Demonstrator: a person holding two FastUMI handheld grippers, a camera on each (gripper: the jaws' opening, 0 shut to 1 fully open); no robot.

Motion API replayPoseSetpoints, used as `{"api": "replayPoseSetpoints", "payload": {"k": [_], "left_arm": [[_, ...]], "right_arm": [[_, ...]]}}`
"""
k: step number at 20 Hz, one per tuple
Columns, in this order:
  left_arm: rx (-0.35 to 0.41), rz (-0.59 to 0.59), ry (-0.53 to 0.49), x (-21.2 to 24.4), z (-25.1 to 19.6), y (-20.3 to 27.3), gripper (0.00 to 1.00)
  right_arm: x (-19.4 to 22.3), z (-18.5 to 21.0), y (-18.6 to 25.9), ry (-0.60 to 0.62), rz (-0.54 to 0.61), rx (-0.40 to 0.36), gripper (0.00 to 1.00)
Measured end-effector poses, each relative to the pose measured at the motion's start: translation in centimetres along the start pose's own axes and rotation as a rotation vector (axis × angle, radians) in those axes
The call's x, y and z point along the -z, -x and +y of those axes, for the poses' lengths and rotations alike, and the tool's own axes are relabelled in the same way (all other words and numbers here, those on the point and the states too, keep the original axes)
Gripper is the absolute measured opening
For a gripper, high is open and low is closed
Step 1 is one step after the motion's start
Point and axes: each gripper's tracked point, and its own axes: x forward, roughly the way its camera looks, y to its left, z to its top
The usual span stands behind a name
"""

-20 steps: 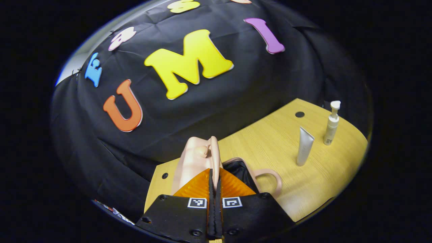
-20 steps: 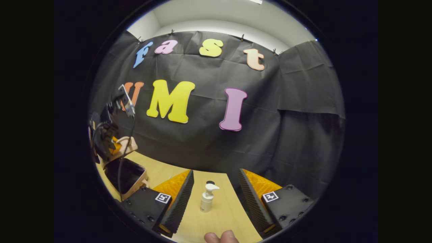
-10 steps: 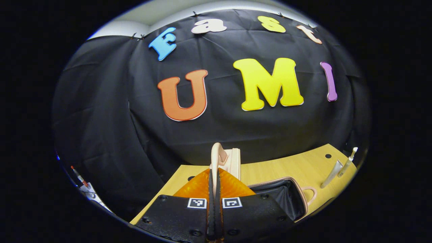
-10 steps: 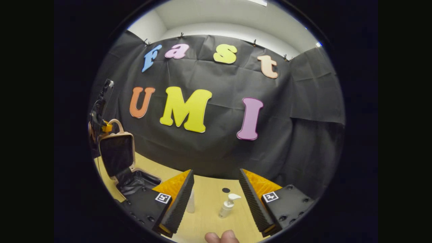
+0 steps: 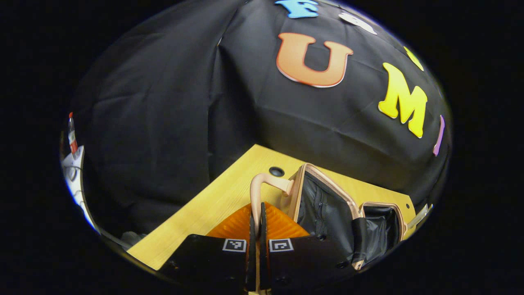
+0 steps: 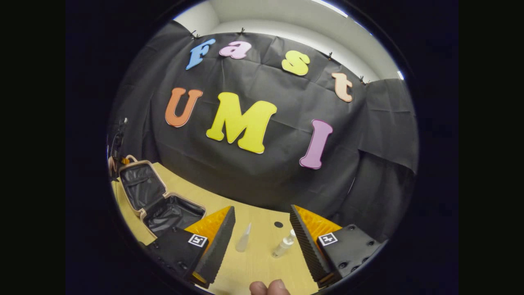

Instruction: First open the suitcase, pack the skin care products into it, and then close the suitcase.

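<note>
Two claws are seen: the left claw (image 5: 256,221) is closed on the suitcase handle (image 5: 262,186), holding the lid (image 5: 323,205) up. The right claw (image 6: 262,233) is open above the desk (image 6: 262,262), before the tube (image 6: 243,238) and pump bottle (image 6: 283,246); the suitcase (image 6: 157,200) lies open far left.

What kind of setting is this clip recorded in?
Most likely a staged recording booth, not a home: black cloth wall clipped up as a backdrop, a bare wooden table, and laid-out props, an open suitcase, a tube and a pump bottle.
</note>
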Motion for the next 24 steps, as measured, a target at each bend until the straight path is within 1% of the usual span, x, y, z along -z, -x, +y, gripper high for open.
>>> {"api": "replayPoseSetpoints", "payload": {"k": [3,5,6,7,8,9,11,13,14,17,19,20,21,22,24], "left_arm": [[0.024,0.085,0.056,3.4,1.2,-2.6,0.1],[0.032,0.123,0.054,4.8,1.5,-2.9,0.11],[0.036,0.156,0.067,5.8,2.0,-3.1,0.15],[0.028,0.157,0.067,5.8,2.2,-3.4,0.18],[-0.002,0.164,0.043,5.9,3.0,-3.3,0.1],[-0.028,0.161,0.023,5.7,3.4,-3.0,0.34],[-0.037,0.121,0.01,4.2,3.4,-1.9,0.45],[-0.037,0.051,-0.016,1.9,1.9,-0.1,0.98],[-0.043,0.029,-0.038,0.9,1.4,1.0,0.98],[-0.035,-0.057,-0.156,-2.9,-2.7,5.6,0.98],[-0.007,-0.13,-0.211,-5.3,-7.0,9.6,0.98],[0.002,-0.166,-0.218,-6.3,-10.1,12.1,0.98],[0.016,-0.177,-0.22,-6.1,-12.7,13.2,0.98],[0.039,-0.195,-0.225,-5.2,-16.8,15.3,0.98],[0.067,-0.192,-0.219,-3.5,-20.5,16.7,0.98]], "right_arm": [[-0.2,1.0,0.2,0.018,0.003,0.004,0.8],[-0.2,1.1,0.2,0.024,0.006,0.005,0.8],[-0.2,1.1,0.2,0.024,0.004,0.008,0.79],[-0.2,1.2,0.1,0.025,0.002,0.005,0.8],[0.0,1.2,0.1,0.027,0.004,0.001,0.8],[0.0,1.3,0.2,0.015,0.001,-0.006,0.79],[0.0,0.9,0.1,-0.004,-0.004,-0.006,0.79],[0.4,0.4,-0.1,-0.04,-0.002,-0.013,0.8],[0.3,0.2,-0.1,-0.056,-0.005,-0.016,0.8],[0.9,-1.0,-0.2,-0.103,-0.019,-0.018,0.79],[2.1,-2.3,-0.5,-0.135,-0.007,-0.023,0.8],[2.7,-3.4,-0.4,-0.151,-0.006,-0.018,0.79],[2.9,-4.1,-0.4,-0.166,-0.01,-0.02,0.8],[3.6,-5.4,-0.5,-0.19,-0.012,-0.021,0.79],[4.7,-6.6,-0.6,-0.21,-0.009,-0.012,0.8]]}}
